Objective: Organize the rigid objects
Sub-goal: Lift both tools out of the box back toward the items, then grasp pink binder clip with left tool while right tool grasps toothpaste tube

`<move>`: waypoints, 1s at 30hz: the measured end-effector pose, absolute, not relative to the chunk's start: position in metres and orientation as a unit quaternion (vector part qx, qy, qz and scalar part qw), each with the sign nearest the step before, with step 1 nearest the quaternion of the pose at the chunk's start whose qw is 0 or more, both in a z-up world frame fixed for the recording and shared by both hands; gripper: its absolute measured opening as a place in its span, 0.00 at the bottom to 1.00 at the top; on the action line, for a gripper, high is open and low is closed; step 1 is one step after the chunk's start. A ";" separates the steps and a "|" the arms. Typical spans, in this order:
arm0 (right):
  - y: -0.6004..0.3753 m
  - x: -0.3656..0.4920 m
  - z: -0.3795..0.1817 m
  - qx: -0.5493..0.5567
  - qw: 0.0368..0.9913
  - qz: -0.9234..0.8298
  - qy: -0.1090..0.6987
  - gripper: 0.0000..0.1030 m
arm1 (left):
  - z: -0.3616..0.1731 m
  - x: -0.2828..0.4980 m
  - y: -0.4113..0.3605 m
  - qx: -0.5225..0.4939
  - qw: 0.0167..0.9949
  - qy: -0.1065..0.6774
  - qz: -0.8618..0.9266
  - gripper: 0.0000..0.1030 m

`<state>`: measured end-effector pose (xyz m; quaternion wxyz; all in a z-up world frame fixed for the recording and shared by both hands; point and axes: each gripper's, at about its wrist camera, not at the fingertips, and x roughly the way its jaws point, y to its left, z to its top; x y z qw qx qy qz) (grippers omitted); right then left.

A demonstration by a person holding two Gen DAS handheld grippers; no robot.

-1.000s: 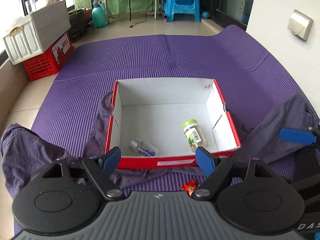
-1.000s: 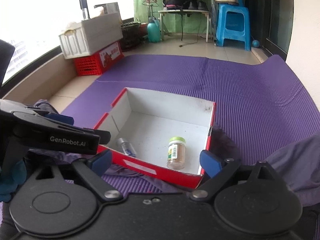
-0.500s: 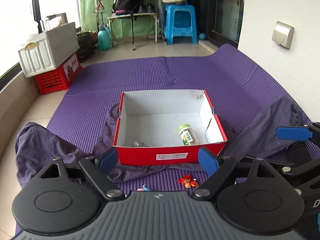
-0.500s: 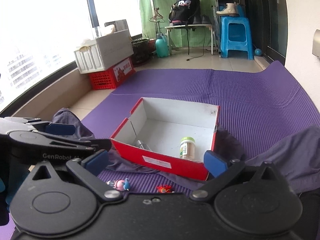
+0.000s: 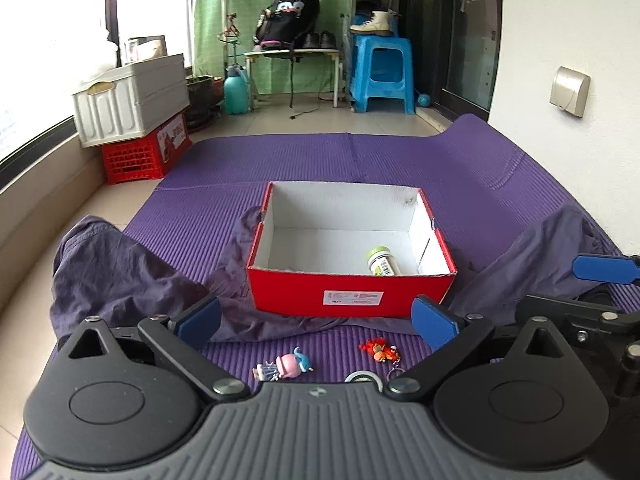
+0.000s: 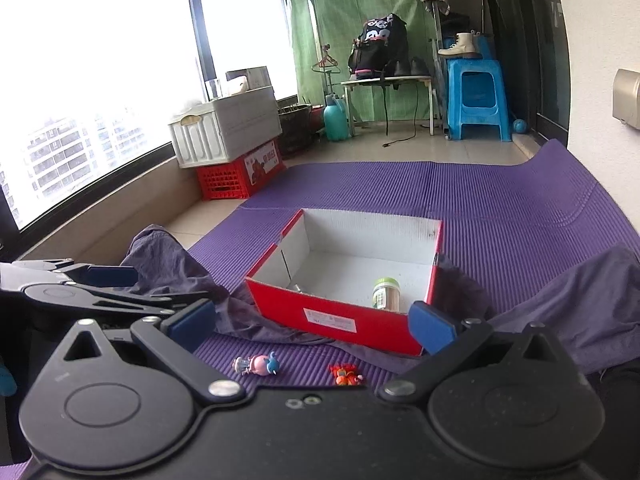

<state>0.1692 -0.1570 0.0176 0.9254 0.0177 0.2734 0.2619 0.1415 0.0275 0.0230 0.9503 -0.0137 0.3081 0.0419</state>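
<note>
A red box with white inside (image 5: 352,296) (image 6: 336,320) sits open on the purple mat. In it lies a small green-capped jar (image 5: 382,261) (image 6: 386,293). On the mat in front of the box lie a pink toy figure (image 5: 288,366) (image 6: 258,364), an orange toy keychain (image 5: 378,351) (image 6: 346,375) and a small ring (image 5: 362,378). My left gripper (image 5: 316,320) hovers above these toys, its jaws opening with nothing between them. My right gripper (image 6: 312,323) stands open beside it, also holding nothing.
Crumpled dark purple cloth (image 5: 120,280) (image 6: 560,300) lies around the box on both sides. A white crate on a red crate (image 5: 132,100) stands at the far left by the window. A blue stool (image 5: 380,74) and a white wall (image 5: 560,40) stand behind and to the right.
Both grippers have drawn back from the box and tilted up, so the toys on the mat came into view. The left jaws have spread wider.
</note>
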 end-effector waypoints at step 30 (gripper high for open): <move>-0.156 0.149 -0.091 -0.017 0.887 0.216 0.408 0.92 | -0.096 0.105 0.027 -0.033 0.913 0.405 0.048 0.99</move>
